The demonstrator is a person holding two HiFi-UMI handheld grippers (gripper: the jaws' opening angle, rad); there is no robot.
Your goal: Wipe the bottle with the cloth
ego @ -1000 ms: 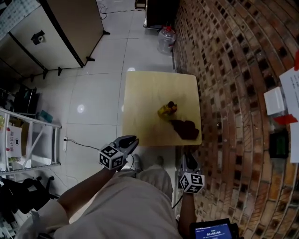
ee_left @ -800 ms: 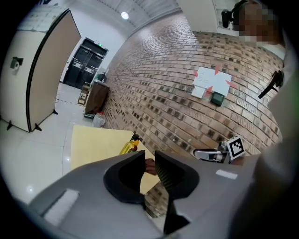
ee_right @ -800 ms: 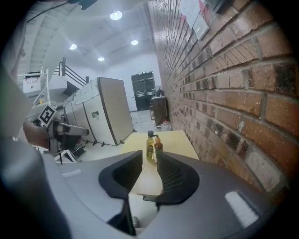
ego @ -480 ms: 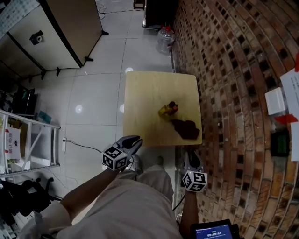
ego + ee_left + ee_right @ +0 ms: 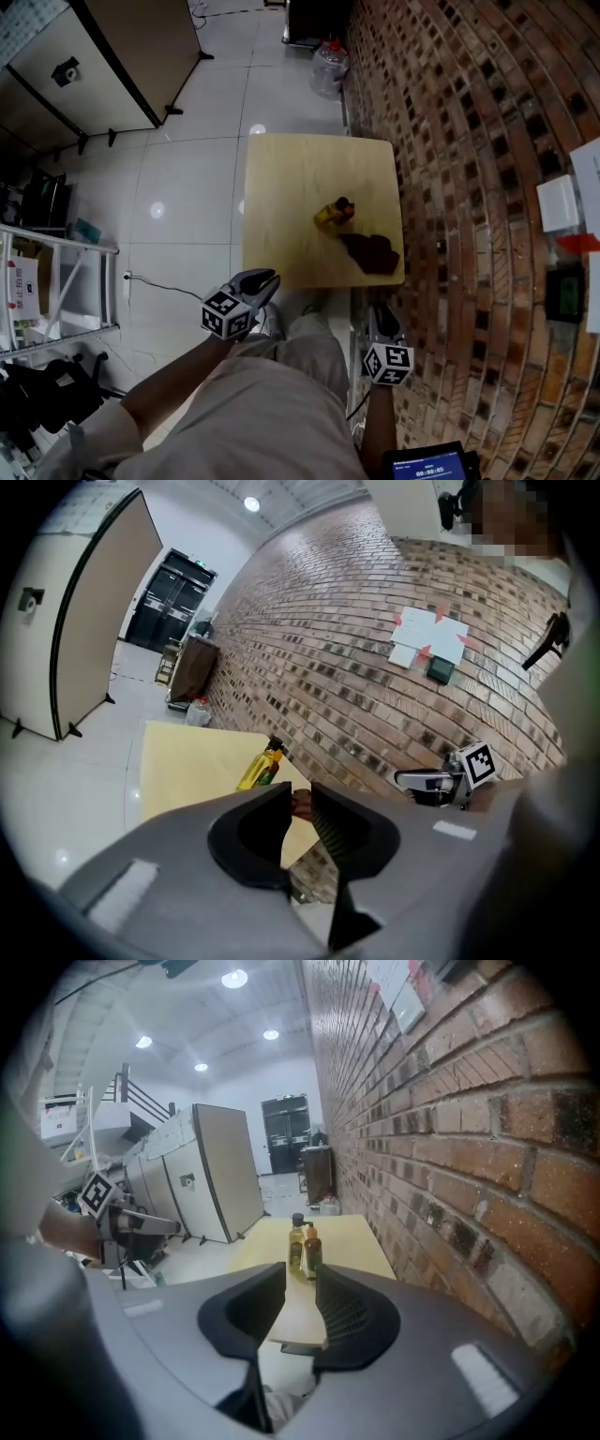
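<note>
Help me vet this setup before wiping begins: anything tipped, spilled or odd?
Nothing stands out. The yellow plastic bottle and the amber bottle stand upright on the pale wooden table; the dark brown cloth lies crumpled near them, no spill visible.

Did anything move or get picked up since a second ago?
Nothing really changed. The left gripper and right gripper hang empty, short of the table, as before. The bottle and the cloth lie on it untouched. Only the camera's view shifted a little.

Cloth (image 5: 302, 804) mostly behind left tongs (image 5: 301, 789)
</note>
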